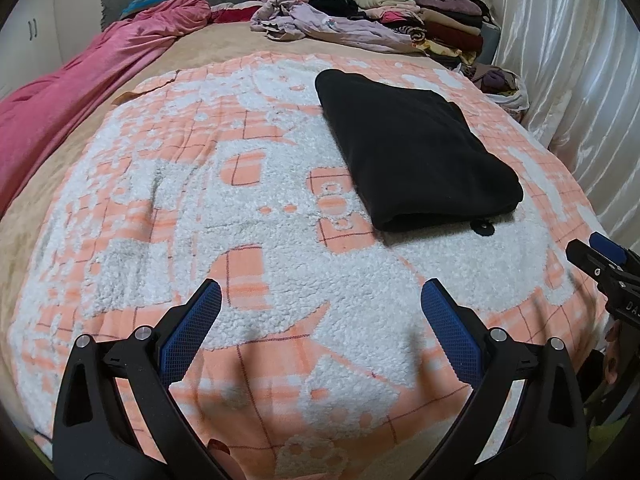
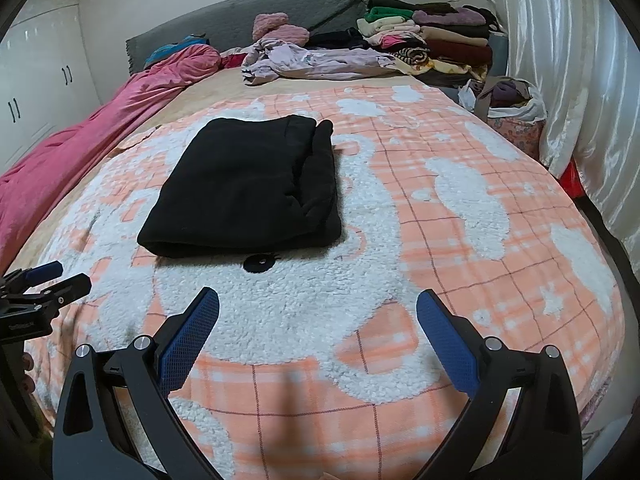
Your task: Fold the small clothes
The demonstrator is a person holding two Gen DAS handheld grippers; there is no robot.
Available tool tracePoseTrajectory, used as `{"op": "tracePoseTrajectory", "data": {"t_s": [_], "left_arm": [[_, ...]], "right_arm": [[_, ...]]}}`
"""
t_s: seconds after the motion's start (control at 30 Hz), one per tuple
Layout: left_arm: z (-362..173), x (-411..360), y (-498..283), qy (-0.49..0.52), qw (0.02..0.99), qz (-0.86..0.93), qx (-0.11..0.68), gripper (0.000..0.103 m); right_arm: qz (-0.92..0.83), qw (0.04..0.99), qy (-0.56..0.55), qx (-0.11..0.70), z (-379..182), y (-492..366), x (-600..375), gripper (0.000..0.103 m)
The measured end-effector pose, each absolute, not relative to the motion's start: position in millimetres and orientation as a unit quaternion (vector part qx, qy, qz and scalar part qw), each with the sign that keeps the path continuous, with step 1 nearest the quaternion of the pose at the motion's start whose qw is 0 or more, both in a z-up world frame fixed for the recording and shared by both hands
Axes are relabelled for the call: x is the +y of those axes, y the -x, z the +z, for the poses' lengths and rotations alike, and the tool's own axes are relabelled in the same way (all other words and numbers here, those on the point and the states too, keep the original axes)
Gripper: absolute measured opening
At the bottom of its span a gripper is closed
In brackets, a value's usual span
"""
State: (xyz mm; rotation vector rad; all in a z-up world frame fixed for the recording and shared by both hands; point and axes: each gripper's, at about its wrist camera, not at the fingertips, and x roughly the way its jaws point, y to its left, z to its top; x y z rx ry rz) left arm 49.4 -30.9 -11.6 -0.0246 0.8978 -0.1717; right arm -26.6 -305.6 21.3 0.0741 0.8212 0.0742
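A black garment (image 1: 412,148) lies folded into a flat rectangle on the orange-and-white fleece blanket (image 1: 224,208). In the right wrist view the black garment (image 2: 248,188) sits ahead and a little left on the same blanket (image 2: 460,208). My left gripper (image 1: 320,296) is open over bare blanket, well short of the garment and to its left. My right gripper (image 2: 318,300) is open too, just short of the garment's near edge, with nothing between its blue pads. Each gripper shows at the edge of the other's view: the right gripper (image 1: 596,252) and the left gripper (image 2: 60,276).
A small black patch (image 2: 260,263) marks the blanket by the garment's near edge. At the far end are a crumpled lilac garment (image 2: 304,62), a stack of folded clothes (image 2: 432,40) and a pink duvet (image 2: 92,136). A full bag (image 2: 516,116) and white curtains (image 2: 568,60) stand at the right.
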Motion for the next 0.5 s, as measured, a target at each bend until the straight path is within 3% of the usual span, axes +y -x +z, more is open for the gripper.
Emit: {"op": "tracePoseTrajectory", "data": {"t_s": [0.5], "left_arm": [[-6.8, -14.5, -52.1, 0.014, 0.903, -0.057, 0.426, 0.094]], "right_arm": [[0.002, 0.917, -0.059, 0.394, 23.6, 27.6, -318.1, 0.099]]}}
